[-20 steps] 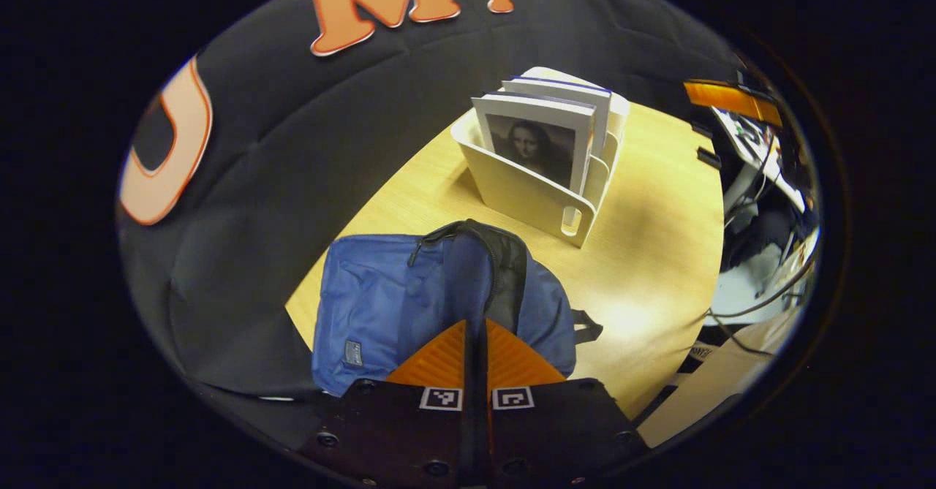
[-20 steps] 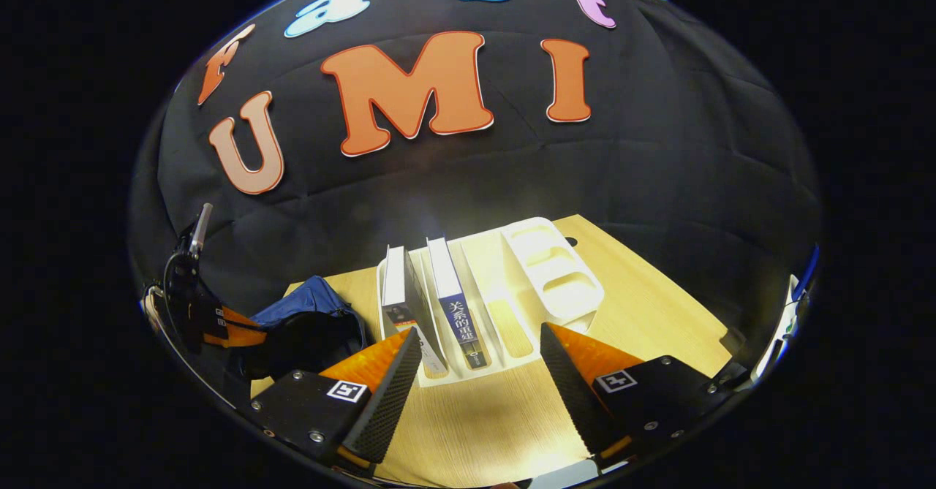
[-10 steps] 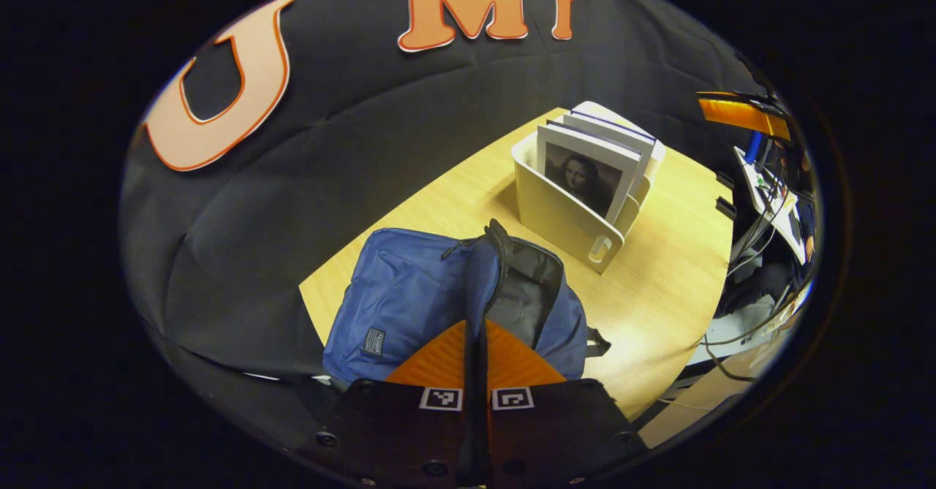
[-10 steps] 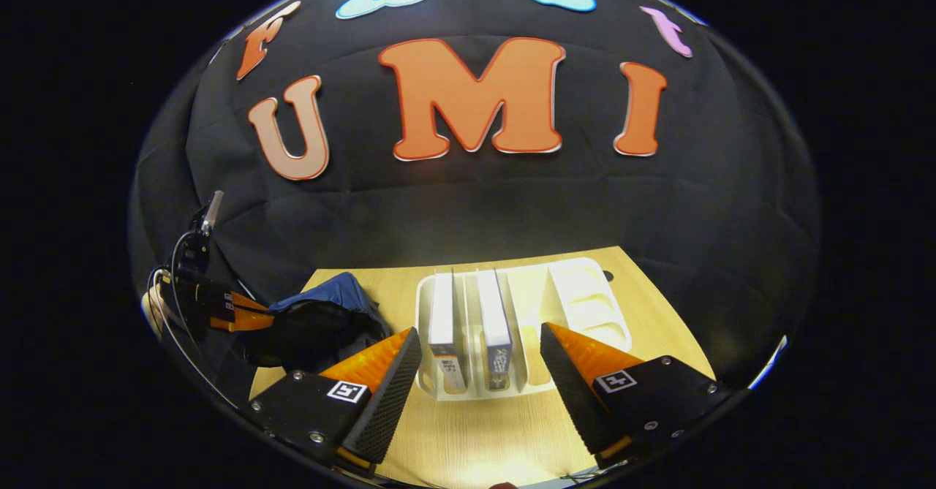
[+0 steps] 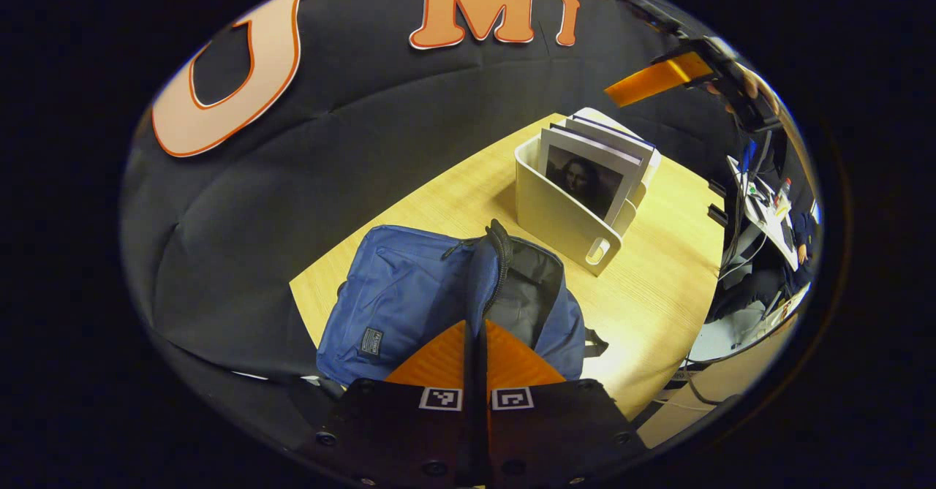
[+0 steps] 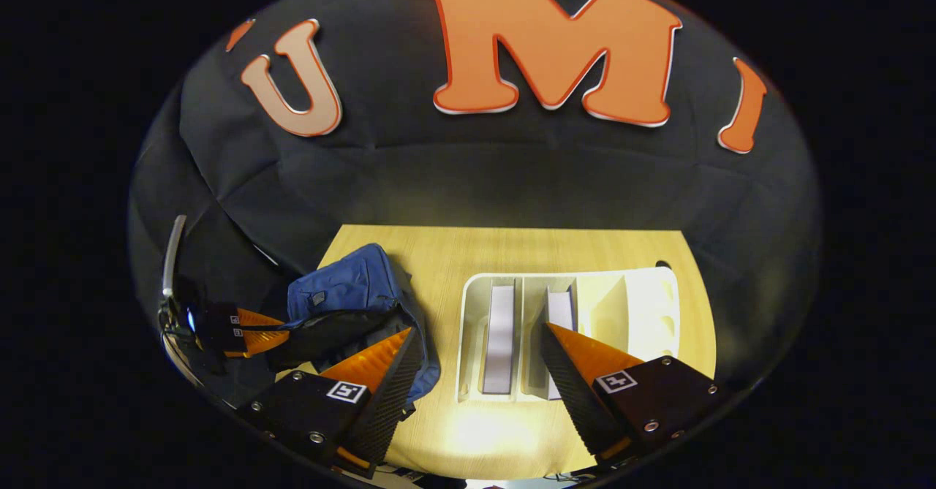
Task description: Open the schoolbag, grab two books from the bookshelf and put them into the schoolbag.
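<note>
Right claw wide open over the shelf, left claw pinched shut by the bag

The right gripper [image 6: 479, 383] has its fingers spread with nothing between them, directly above the white plastic bookshelf [image 6: 468, 343], where two upright white-edged books [image 6: 500, 335] sit in slots. The left gripper [image 5: 477, 343] is closed, fingers together, right at the unzipped blue fabric schoolbag [image 5: 409, 299] on the light wooden table [image 5: 658, 284]; whether it pinches any fabric, can't tell.

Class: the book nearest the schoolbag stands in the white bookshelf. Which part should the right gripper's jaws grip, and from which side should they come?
Grip the book's top edge, coming from above. It stands upright in the bookshelf between dividers, so only that edge is free. The right gripper, jaws open, already hangs overhead.
</note>
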